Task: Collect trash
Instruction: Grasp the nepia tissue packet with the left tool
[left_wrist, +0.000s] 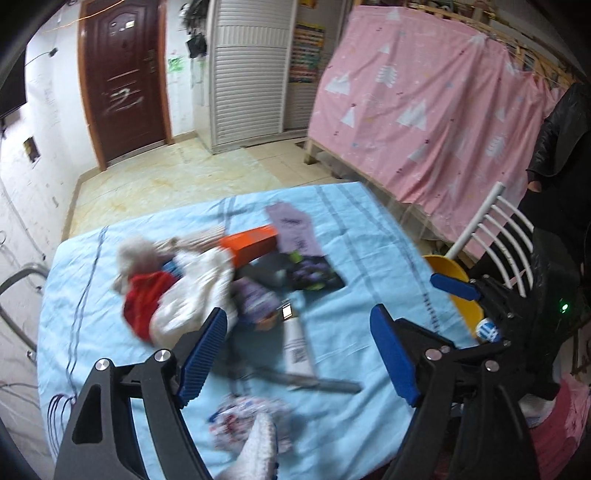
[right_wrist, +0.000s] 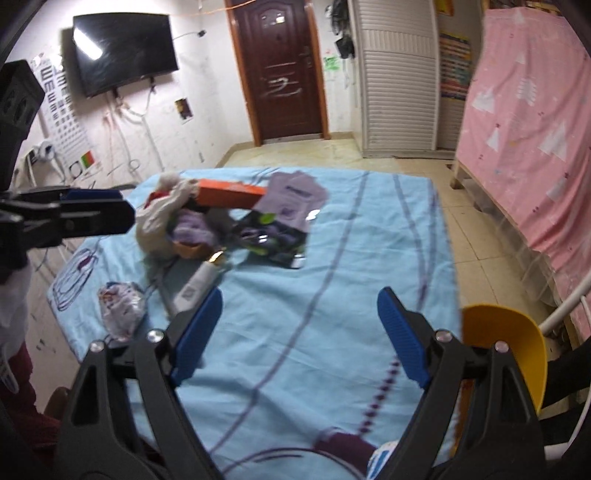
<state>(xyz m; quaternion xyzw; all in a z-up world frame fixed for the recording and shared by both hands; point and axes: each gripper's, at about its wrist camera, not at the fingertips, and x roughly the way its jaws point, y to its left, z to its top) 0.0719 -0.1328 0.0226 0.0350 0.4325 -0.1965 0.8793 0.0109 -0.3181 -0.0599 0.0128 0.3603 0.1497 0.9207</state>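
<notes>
A pile of trash lies on a table covered with a light blue cloth (left_wrist: 351, 236): an orange box (left_wrist: 251, 243), a white and red bag (left_wrist: 184, 299), purple papers (left_wrist: 291, 229), a dark packet (left_wrist: 314, 275), a white tube (left_wrist: 297, 347) and a crumpled printed wrapper (left_wrist: 247, 424). My left gripper (left_wrist: 299, 354) is open and empty above the tube. My right gripper (right_wrist: 299, 339) is open and empty over bare cloth (right_wrist: 314, 295), right of the tube (right_wrist: 195, 286) and wrapper (right_wrist: 120, 306). The orange box (right_wrist: 229, 194) lies farther back.
A yellow bin (right_wrist: 506, 343) stands at the table's right edge, also in the left wrist view (left_wrist: 458, 291), beside a white chair (left_wrist: 495, 229). A pink curtain (left_wrist: 424, 103) hangs right. A door (right_wrist: 280, 70) and TV (right_wrist: 125, 48) are on the far wall.
</notes>
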